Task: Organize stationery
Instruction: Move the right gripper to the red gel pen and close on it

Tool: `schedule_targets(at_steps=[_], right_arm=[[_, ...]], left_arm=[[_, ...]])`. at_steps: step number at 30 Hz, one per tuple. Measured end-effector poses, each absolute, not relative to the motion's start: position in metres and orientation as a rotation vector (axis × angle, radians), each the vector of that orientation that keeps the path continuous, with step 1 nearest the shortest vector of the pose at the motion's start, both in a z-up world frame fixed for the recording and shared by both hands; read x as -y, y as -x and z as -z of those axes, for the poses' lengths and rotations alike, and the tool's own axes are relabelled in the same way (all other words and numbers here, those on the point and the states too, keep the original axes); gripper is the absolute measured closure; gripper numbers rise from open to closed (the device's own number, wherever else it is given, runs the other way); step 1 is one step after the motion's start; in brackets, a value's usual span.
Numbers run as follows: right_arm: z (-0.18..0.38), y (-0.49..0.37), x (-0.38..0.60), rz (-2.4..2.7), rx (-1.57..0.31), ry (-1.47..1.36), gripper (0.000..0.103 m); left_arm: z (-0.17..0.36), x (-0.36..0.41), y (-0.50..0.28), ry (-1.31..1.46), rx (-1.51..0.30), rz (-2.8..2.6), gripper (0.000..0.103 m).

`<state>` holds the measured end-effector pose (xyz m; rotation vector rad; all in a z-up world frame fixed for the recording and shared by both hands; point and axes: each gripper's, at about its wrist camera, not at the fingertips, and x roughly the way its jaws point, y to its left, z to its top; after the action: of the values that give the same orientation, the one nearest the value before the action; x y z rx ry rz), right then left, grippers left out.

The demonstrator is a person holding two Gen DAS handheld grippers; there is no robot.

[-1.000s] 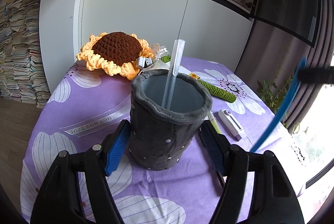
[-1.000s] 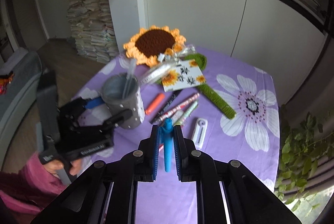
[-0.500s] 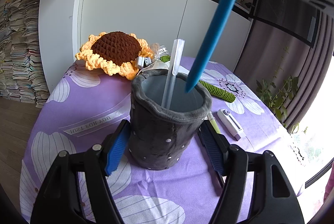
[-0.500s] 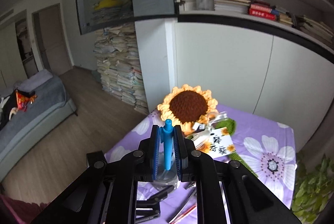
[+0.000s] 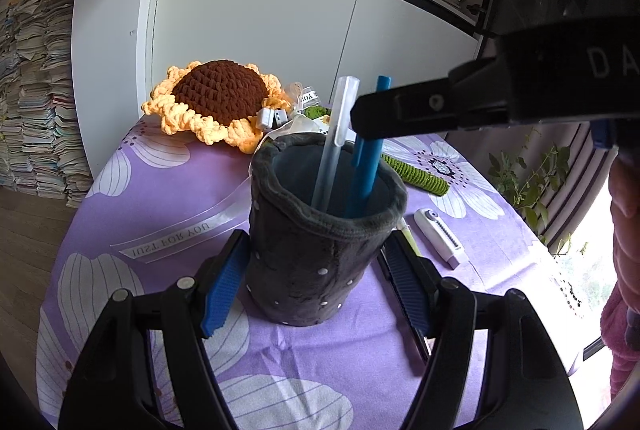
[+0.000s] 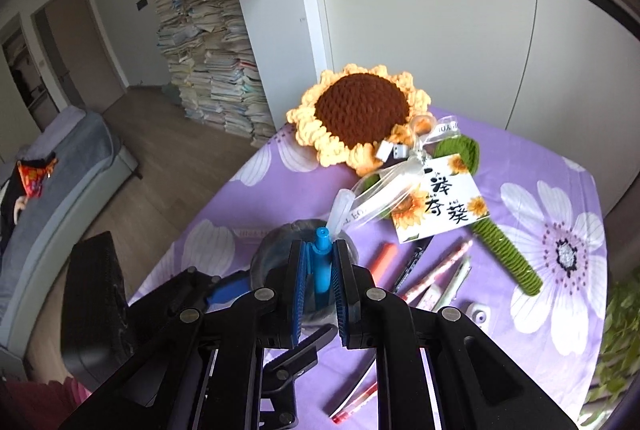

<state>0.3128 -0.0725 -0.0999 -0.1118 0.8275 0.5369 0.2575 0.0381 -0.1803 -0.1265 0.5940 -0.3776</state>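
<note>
The blue pen point(image 5: 366, 157) you hold stands with its lower end inside the dark fabric pen holder point(image 5: 320, 250), beside a clear pen point(image 5: 334, 141). It is a light, stiff, smooth stick — likely slippery, so grip mid-barrel. Your right gripper point(image 6: 318, 284) is clamped on its upper barrel. Your left gripper point(image 5: 316, 278) squeezes the holder's soft, yielding sides — hold low to steady it. More pens point(image 6: 436, 270) lie on the purple tabletop point(image 5: 168, 197).

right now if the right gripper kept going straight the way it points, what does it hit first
Most likely the grey pen cup: the right gripper, shut on the blue pen, points down into its mouth. The pen's lower end is already inside; how near the bottom it is cannot be seen.
</note>
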Motion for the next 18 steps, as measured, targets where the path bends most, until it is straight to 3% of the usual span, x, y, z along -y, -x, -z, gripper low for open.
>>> schedule_targets(at_steps=[10,14,18], right_arm=[[0.100,-0.300,0.115,-0.576,-0.832,-0.053,0.088],[0.110,-0.291,0.149,-0.478,-0.835,-0.072,0.067],[0.144,-0.290,0.170,-0.388,-0.930,-0.079,0.067]], left_arm=[[0.180,-0.040,-0.258,0.137,-0.598,0.386,0.034],[0.180,-0.039,-0.258,0.134,-0.596,0.385,0.034],[0.178,-0.038,-0.255,0.118,-0.579,0.379,0.033]])
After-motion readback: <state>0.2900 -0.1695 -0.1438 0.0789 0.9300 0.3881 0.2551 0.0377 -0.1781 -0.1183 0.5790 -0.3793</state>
